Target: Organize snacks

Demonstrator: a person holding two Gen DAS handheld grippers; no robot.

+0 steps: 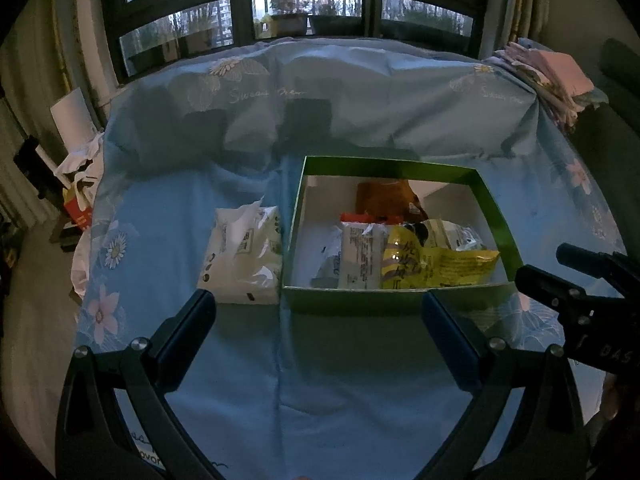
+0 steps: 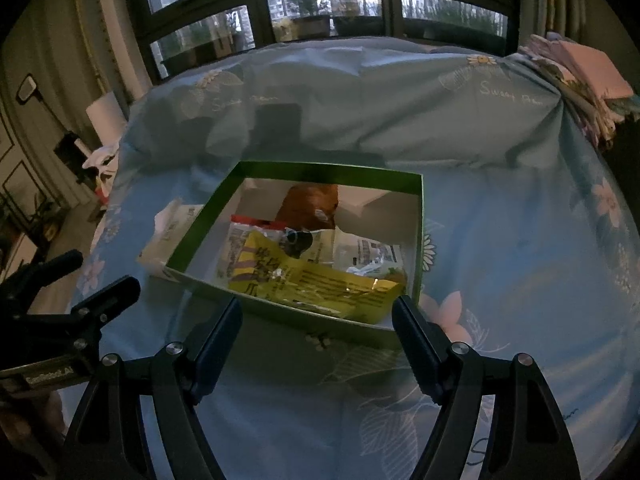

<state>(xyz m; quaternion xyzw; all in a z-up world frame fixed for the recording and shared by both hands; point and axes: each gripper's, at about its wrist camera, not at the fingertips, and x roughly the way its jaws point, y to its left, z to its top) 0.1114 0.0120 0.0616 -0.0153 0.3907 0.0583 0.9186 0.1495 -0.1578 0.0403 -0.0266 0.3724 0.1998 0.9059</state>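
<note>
box [image 1: 496, 216] already had most snacks, yellow bag [image 1: 440, 264] on top | white pack [image 1: 244, 256] was left outside beside it | left tongs [image 1: 316, 312] and right tongs [image 2: 318, 320] both wide open, holding nothing

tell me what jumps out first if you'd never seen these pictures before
The green box in the middle of the blue flowered bedsheet catches the eye first, with a bright yellow snack bag lying at its near edge. Just outside the box's left wall a white snack packet lies on the sheet. Both hand-held grippers hover open and empty in front.
</note>
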